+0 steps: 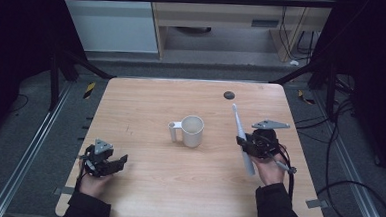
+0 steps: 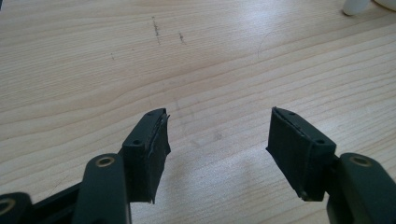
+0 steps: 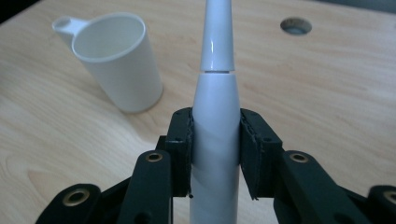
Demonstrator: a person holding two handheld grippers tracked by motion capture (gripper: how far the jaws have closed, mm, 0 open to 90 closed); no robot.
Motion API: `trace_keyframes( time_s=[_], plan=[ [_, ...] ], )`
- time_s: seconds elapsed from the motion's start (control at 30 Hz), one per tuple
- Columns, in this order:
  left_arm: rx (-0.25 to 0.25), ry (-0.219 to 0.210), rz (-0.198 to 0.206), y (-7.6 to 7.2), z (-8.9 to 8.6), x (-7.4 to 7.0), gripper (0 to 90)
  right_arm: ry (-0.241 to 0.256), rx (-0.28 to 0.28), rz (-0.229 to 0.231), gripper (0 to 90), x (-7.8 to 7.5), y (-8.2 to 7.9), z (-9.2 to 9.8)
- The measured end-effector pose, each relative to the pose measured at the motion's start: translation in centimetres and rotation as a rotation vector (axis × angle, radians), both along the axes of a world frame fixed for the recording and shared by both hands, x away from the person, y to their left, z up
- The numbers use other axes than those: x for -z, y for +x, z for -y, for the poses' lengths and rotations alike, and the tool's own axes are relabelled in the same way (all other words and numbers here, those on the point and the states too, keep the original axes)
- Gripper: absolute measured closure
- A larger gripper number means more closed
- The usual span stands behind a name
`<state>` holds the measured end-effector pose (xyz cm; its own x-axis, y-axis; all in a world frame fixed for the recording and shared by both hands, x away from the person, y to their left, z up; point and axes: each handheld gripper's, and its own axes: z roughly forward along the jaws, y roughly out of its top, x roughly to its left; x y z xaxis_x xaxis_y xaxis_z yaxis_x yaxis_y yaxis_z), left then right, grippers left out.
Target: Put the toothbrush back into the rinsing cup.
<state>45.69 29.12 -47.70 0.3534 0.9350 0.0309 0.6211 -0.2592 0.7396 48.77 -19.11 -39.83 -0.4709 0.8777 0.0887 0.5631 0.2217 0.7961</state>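
Toothbrush (image 3: pixel 215 116), a white electric one, sits clamped between the two black jaws of my right gripper (image 3: pixel 215 140); in the right gripper view the pads press on both sides of its handle just below the seam where the narrower neck joins. From the high view I see the toothbrush (image 1: pixel 240 133) held above the right part of the wooden table (image 1: pixel 142 186), its slim head end pointing away from me toward the far edge and its thicker base reaching back beside my right hand (image 1: pixel 269 168). The right gripper (image 1: pixel 244 142) carries its grey three-cornered plate on top. Left of the toothbrush, near the middle of the table, a white plastic cup (image 1: pixel 192 131) stands upright with its handle turned to the left, apart from the brush; the right gripper view shows the cup (image 3: pixel 116 65) with nothing in it that I can see. Farther back there is a small dark round hole (image 1: pixel 228 95) in the tabletop. My left gripper (image 1: pixel 115 165) rests low over the near left part of the table, well apart from the cup, and in the left gripper view its jaws stand wide apart with only bare wood (image 2: pixel 196 70) between them.
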Motion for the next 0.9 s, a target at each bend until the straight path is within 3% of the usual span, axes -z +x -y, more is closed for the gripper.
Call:
trace_keyframes(
  time_s=[0.2, 0.27, 0.33, 0.57, 0.9],
  plan=[
    [-0.002, -0.003, 0.001, 0.0, 0.0, 0.0, 37.2, 0.081, 0.026, 0.106, 67.2, -1.2, 0.2, -0.8],
    [-0.002, -0.003, 0.001, 0.0, 0.0, 0.0, 37.2, 0.09, 0.03, 0.12, 67.2, -1.3, 0.2, -0.9],
    [-0.003, -0.004, 0.0, 0.0, 0.0, 0.0, 37.2, 0.133, 0.041, 0.165, 67.2, -1.8, 0.4, -1.4],
    [-0.003, -0.003, -0.001, 0.1, 0.0, 0.0, 37.2, 0.193, 0.045, 0.231, 67.2, -2.7, 1.0, -2.7],
    [0.005, -0.003, 0.003, 0.0, 0.0, 0.0, 37.2, 0.241, 0.069, 0.299, 67.1, -3.1, 1.8, -3.8]
  ],
)
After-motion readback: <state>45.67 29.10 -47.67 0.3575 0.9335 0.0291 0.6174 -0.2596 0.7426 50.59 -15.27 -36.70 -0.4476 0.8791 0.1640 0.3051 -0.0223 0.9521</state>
